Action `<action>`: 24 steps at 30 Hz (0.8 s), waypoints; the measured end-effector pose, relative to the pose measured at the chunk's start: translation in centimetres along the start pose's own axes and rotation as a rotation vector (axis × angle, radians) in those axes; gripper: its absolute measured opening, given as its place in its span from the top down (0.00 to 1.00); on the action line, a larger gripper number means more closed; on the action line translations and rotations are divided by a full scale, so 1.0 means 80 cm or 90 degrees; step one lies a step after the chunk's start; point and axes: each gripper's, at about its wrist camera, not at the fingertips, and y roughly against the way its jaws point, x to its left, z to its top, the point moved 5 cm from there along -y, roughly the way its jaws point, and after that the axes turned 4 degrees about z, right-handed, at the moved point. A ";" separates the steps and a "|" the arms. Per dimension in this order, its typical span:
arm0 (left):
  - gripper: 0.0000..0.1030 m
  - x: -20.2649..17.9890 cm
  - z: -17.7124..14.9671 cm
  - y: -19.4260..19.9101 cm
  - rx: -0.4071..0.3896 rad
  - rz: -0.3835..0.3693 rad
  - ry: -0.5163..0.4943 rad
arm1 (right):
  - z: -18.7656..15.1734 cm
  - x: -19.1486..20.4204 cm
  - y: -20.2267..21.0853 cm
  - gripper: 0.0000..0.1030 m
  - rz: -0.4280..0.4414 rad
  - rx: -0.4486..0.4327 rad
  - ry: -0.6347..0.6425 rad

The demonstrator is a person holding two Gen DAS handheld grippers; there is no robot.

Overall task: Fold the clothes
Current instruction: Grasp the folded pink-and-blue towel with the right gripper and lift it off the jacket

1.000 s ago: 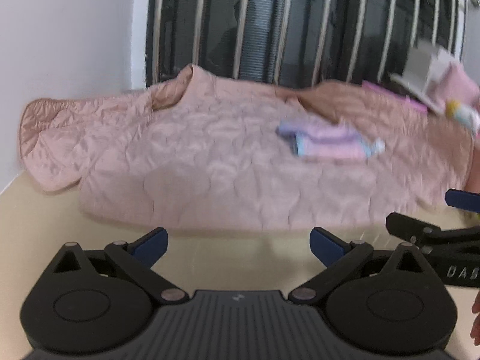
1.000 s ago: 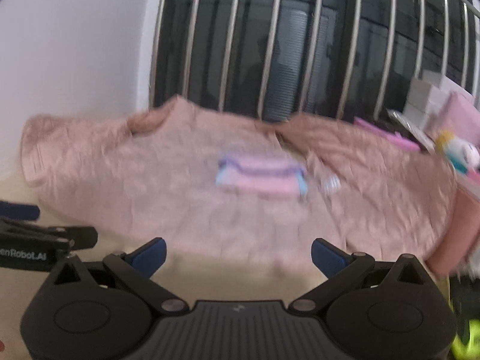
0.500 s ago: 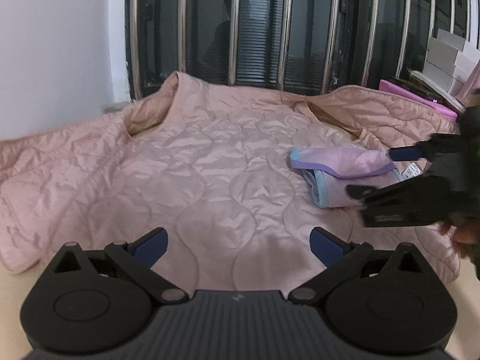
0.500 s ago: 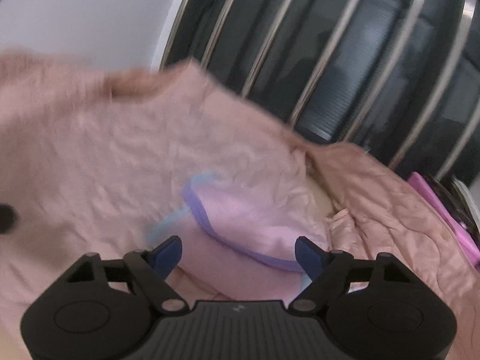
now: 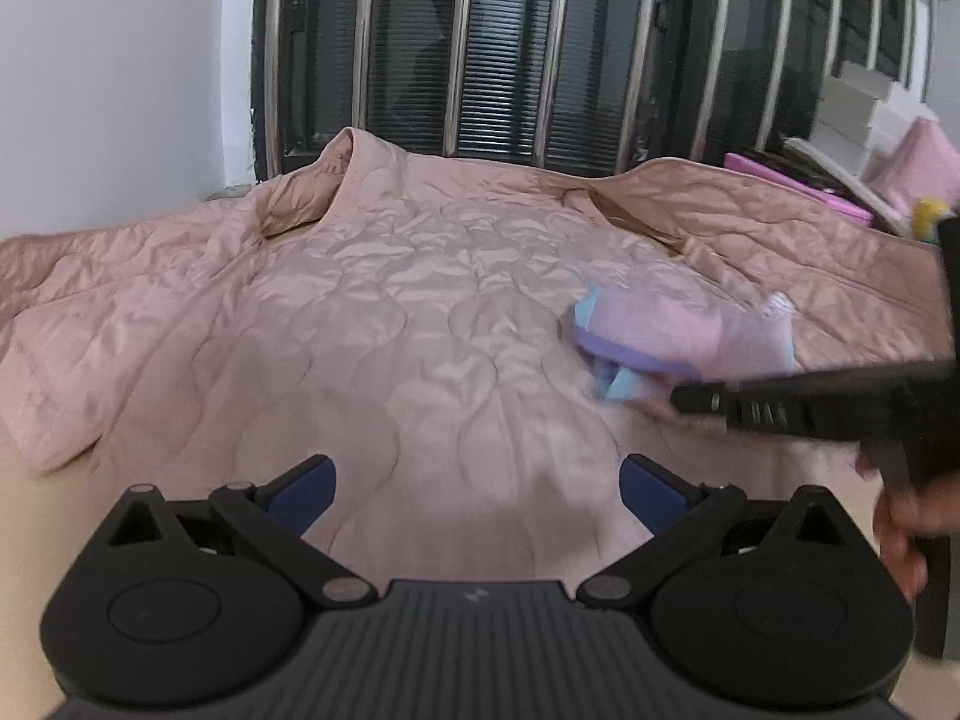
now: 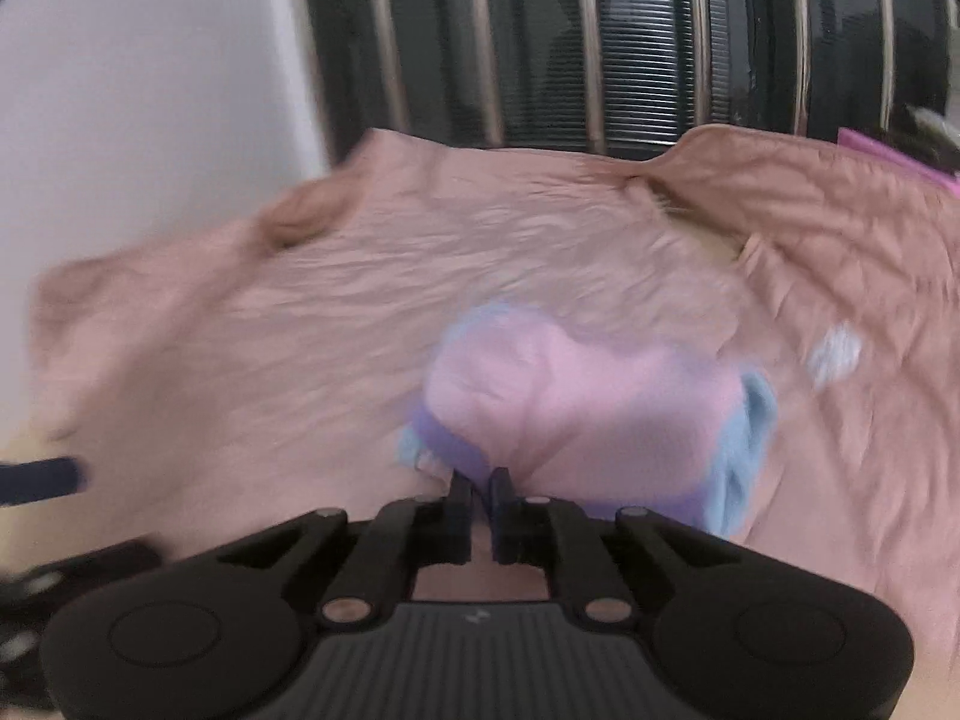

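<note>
1. Grippers: 2. Left gripper [image 5: 477, 480], jaws wide apart; right gripper [image 6: 481, 489], jaws pinched on the garment.
2. Quilted pink jackets [image 5: 372, 324]: 1, spread ahead of both jaws.
3. Small pink garments [image 6: 576, 402]: 1, purple and blue trim, at the right jaws.
4. Window bars [image 5: 462, 48]: more than eight, exact count unclear.

Open room over jacket [image 5: 372, 324] left half; right gripper [image 6: 480, 489] w/ small garment [image 5: 678, 330] blocks right

Tabletop [image 5: 36, 540], beige, smooth: 1 pink quilted jacket [image 5: 372, 324] spread flat across it, collar toward the barred window, 1 sleeve reaching left along the white wall.
</note>
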 end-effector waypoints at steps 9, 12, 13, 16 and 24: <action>0.00 0.054 -0.093 0.109 0.022 0.003 0.062 | -0.090 0.112 0.129 0.36 0.118 -0.046 0.096; 0.00 0.054 -0.097 0.108 0.030 0.004 0.072 | -0.100 0.110 0.124 0.43 0.078 -0.004 0.182; 0.00 0.052 -0.097 0.107 0.031 0.007 0.071 | -0.103 0.113 0.122 0.47 0.079 0.007 0.203; 0.01 0.044 -0.096 0.105 0.031 0.014 0.059 | -0.110 0.131 0.125 0.47 0.095 0.012 0.223; 0.01 0.040 -0.102 0.103 0.038 0.022 0.060 | -0.127 0.144 0.126 0.96 0.067 -0.009 0.256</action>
